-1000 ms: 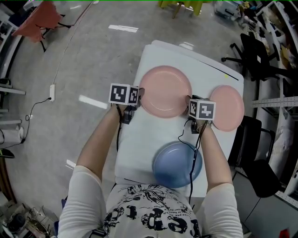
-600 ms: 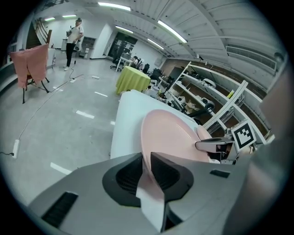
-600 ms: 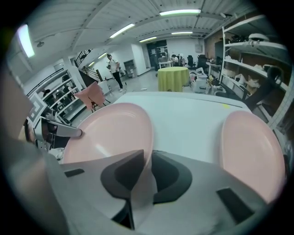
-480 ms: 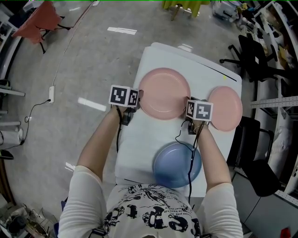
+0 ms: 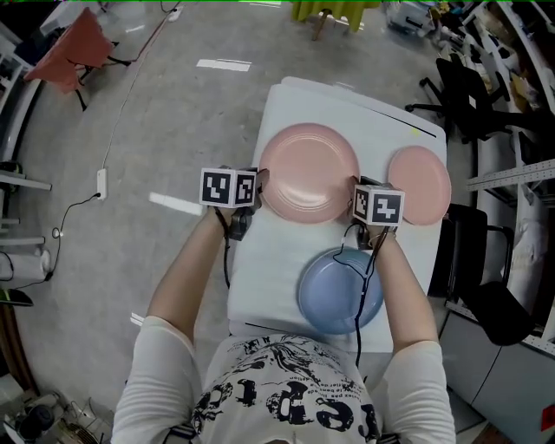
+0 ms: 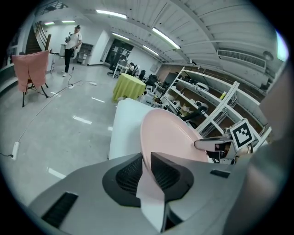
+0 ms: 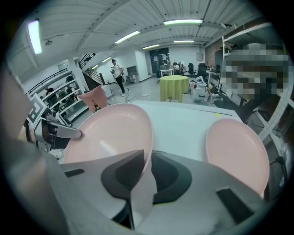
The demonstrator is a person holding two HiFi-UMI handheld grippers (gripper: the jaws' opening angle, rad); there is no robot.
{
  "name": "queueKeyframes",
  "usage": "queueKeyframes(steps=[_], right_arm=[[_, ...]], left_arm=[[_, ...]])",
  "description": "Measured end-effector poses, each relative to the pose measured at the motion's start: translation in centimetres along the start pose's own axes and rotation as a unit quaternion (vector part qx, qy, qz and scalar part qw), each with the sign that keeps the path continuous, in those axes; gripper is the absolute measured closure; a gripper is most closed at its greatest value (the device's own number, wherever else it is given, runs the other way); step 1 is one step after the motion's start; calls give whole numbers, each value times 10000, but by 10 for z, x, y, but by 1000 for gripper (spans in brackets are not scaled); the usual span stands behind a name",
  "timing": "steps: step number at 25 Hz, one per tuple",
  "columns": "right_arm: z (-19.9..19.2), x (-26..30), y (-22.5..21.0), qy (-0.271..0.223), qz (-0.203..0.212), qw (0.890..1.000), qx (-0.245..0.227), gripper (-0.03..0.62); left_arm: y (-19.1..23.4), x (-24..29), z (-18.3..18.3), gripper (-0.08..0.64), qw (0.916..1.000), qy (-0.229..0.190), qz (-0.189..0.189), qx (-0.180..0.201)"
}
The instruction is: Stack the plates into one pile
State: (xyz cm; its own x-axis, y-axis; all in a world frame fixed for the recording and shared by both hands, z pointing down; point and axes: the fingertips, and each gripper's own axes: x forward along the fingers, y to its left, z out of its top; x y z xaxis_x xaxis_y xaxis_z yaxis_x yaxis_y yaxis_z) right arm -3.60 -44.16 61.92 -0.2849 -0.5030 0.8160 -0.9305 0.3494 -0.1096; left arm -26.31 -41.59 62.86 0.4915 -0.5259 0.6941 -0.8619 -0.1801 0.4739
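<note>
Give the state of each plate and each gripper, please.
left gripper, fingers just closed on the rim of the large pink plate.
right gripper, fingers just closed on the opposite rim.
large pink plate, held by both grippers.
small pink plate, flat on the table, untouched.
blue plate, flat on the table, untouched.

Everything sits on a white table (image 5: 264,264) over a grey concrete floor (image 5: 165,121). Out past the left gripper (image 5: 258,186) there's a power strip (image 5: 101,183) with its cable, and further off a reddish cloth (image 5: 65,48). Far ahead is a yellow-green table (image 5: 325,9). Black office chairs (image 5: 468,95) and metal shelving (image 5: 513,178) are beyond the right gripper (image 5: 354,204).
</note>
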Motion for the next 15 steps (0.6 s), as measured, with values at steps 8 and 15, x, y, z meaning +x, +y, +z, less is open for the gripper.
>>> queueKeyframes(steps=[8,15], right_arm=[[-31,-54,22,-107,107,9998,145,537],[-77,-100,21,-192,222,9994,181,537]], left_arm=[[-28,-52,-32,485,9998,46,53,191],[-69,-83,-74,483,9998,-117,-76,165]])
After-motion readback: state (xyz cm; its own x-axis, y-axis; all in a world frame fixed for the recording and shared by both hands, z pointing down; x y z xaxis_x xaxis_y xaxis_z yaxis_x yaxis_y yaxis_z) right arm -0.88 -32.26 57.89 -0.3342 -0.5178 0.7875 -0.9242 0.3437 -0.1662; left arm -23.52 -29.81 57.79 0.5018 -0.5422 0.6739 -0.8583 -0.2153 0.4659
